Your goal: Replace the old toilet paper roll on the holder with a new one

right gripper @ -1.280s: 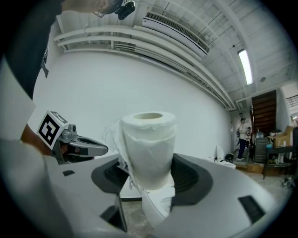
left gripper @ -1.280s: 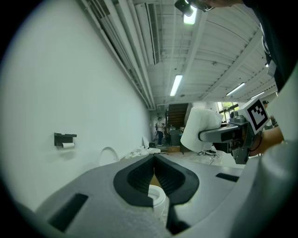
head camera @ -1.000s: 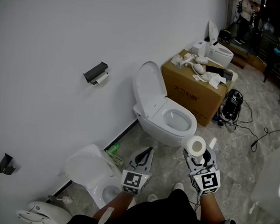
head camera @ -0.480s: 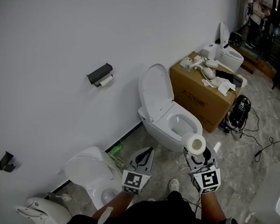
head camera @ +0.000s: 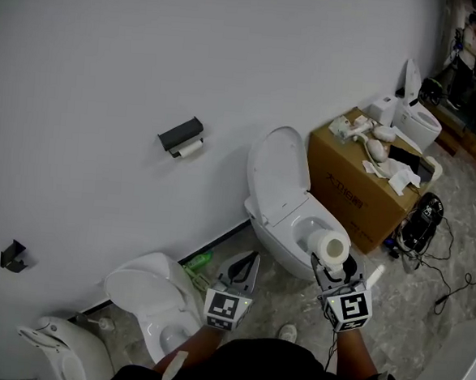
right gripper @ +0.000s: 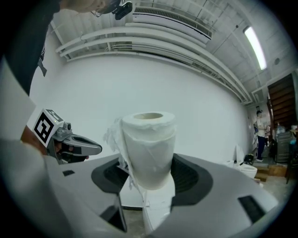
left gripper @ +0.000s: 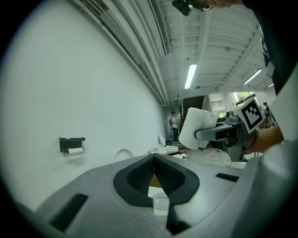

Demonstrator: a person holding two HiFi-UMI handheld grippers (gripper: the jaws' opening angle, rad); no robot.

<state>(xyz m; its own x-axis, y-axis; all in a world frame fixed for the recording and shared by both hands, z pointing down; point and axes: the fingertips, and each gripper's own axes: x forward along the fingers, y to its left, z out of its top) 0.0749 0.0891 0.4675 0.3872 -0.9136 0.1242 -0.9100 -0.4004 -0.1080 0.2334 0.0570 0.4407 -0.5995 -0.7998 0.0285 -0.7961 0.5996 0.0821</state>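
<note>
Both tongs show: left gripper [head camera: 252, 259] pressed together, empty; right gripper [head camera: 333, 266] pinches one upright white toilet paper roll [head camera: 331, 248], its outer sheet ragged, over a white toilet bowl [head camera: 294, 230]. One black wall holder [head camera: 181, 134] hangs well apart.

I've walked the left gripper [head camera: 251, 260] and right gripper [head camera: 333, 266] toward the holder [head camera: 181, 136], which now sits nearer mid-frame. The new roll [head camera: 331, 248] now overlaps the toilet [head camera: 290, 205] bowl.

No text can be read with certainty: a line of dark printed characters is seen on the side of the cardboard box [head camera: 357, 208], beyond and to the right of the right gripper [head camera: 333, 262], but too small to be made out.
</note>
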